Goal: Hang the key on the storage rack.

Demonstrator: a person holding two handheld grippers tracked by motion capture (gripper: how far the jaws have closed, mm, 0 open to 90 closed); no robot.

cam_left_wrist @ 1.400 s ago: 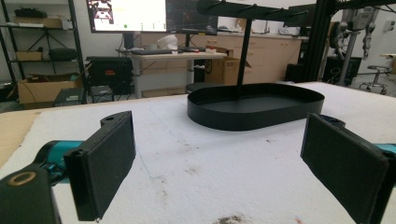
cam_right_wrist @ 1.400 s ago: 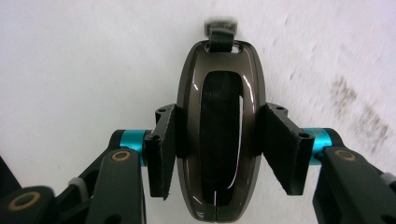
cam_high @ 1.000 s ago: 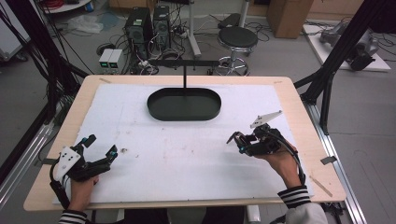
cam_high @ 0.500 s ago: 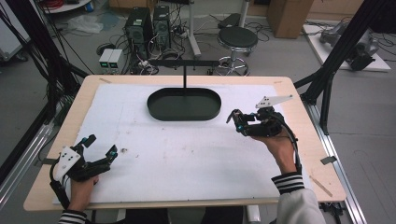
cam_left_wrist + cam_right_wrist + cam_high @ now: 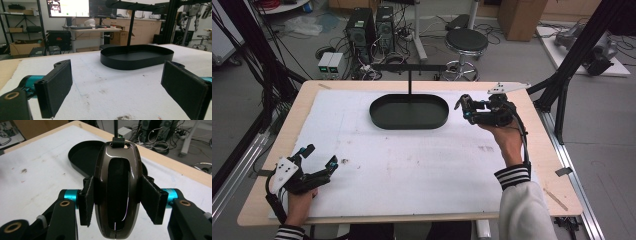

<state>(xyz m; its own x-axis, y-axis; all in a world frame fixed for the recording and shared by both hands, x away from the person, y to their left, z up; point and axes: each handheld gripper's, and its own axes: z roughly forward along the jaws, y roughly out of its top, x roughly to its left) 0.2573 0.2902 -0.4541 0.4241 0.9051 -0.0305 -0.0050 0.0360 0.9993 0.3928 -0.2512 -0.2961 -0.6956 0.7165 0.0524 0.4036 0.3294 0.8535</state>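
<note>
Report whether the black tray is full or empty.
Empty: the tray shows bare floor; the right gripper holds the brown key fob outside it.

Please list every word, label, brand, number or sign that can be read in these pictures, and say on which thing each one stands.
No text can be read anywhere.
Monitor: its screen shows windows and lines, too small and blurred to read.
Brown glossy key fob held in the right gripper: no lettering shows.
Black tray: plain, no label.
</note>
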